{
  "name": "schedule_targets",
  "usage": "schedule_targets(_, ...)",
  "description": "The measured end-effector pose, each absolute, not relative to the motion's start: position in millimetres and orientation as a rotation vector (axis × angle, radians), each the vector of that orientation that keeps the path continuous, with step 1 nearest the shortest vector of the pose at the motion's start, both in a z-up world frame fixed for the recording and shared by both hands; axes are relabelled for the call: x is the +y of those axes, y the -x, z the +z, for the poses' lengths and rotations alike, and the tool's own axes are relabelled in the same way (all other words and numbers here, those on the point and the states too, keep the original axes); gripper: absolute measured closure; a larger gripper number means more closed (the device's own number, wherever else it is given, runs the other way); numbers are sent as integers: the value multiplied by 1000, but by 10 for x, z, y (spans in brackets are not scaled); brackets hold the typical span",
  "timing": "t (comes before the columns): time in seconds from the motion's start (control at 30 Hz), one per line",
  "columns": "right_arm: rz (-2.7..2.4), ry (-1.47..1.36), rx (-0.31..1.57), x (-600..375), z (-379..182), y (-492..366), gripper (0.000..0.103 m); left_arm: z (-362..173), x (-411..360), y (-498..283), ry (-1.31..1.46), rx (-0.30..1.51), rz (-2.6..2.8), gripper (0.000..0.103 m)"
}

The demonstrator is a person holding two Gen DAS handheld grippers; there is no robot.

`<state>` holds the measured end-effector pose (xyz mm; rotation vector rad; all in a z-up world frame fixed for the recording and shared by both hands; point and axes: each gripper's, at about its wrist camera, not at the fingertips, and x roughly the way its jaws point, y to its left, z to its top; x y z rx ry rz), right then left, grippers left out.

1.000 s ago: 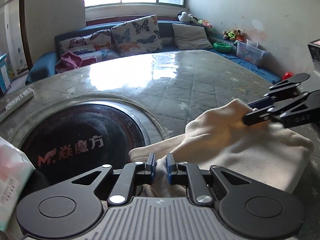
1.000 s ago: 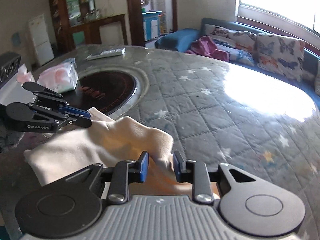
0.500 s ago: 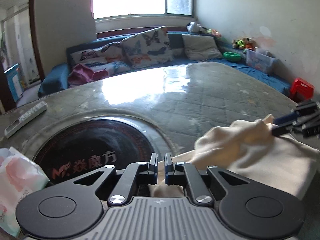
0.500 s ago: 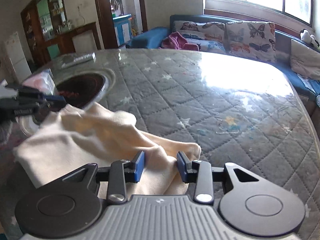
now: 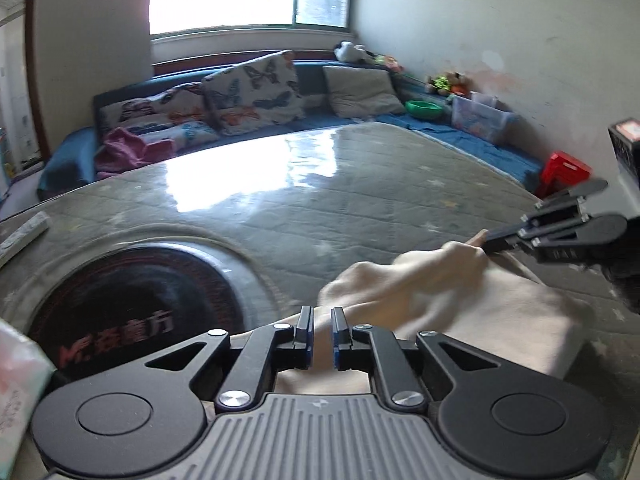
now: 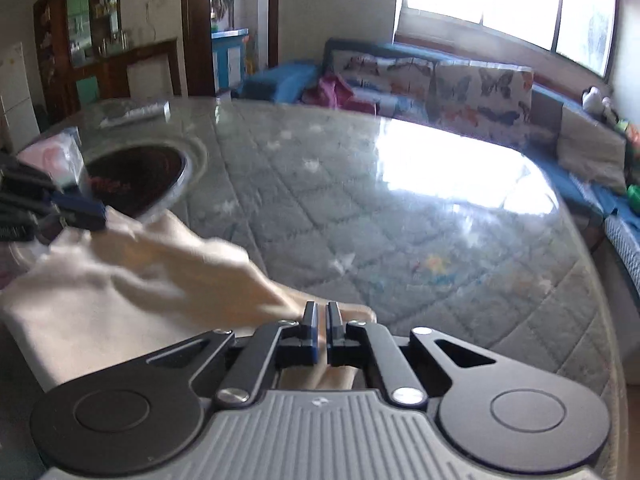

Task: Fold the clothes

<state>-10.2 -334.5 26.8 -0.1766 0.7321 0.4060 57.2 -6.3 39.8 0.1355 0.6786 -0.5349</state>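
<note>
We are pinching the cream fleece cloth (image 5: 460,304) at the table's (image 5: 360,184) near edge with both the left gripper (image 5: 322,334) and right gripper (image 6: 322,330), jaws just closing on fabric, bundle partly folded, top layer bunched and needing laying flat.

The garment (image 5: 472,312) lies on the table (image 5: 320,184), just right of the round inset plate (image 5: 132,284). A tissue pack (image 6: 52,156) sits left of the plate, a remote (image 6: 136,114) beyond it. The sofa (image 6: 440,80) runs behind the table.

Two close wrist views, converging across one cream cloth (image 5: 472,304).
</note>
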Motion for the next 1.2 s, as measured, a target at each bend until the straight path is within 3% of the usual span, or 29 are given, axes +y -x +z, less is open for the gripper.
schedule_targets(1.2,639,219,772,-2542,147,54,92,243,-410,-884,-138,744,-528,92)
